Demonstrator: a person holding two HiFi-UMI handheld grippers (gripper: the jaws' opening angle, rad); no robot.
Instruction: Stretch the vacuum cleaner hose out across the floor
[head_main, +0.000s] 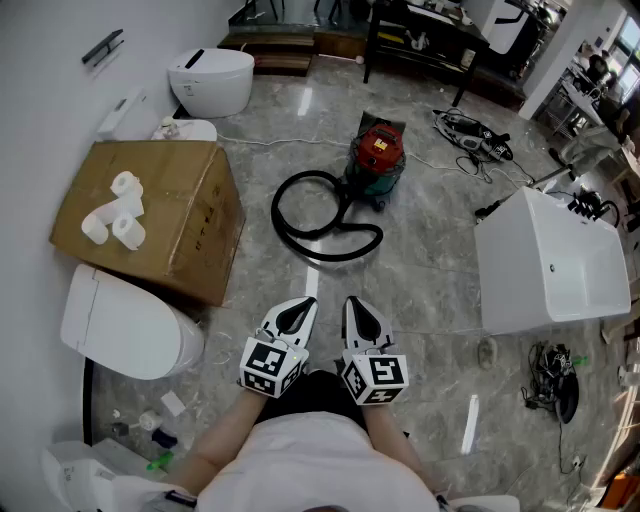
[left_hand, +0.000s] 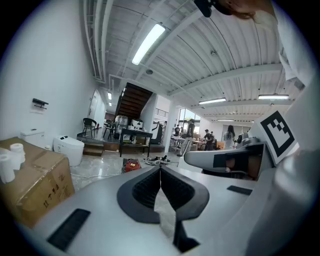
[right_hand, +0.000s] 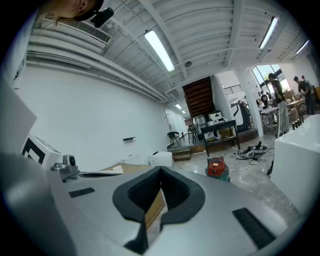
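Note:
A red and green vacuum cleaner (head_main: 377, 157) stands on the grey marble floor, ahead of me. Its black hose (head_main: 312, 217) lies coiled in loops on the floor, to the left of the cleaner. Both grippers are held close to my body, well short of the hose. My left gripper (head_main: 303, 307) is shut with nothing in it, and my right gripper (head_main: 354, 305) beside it is shut and empty too. The cleaner shows small and far off in the left gripper view (left_hand: 131, 165) and in the right gripper view (right_hand: 217, 167).
A cardboard box (head_main: 160, 215) with paper rolls stands at the left, between white toilets (head_main: 125, 325) (head_main: 210, 80). A white tub (head_main: 552, 265) stands at the right, with cables (head_main: 470, 133) beyond it. A dark table (head_main: 440, 40) is at the back.

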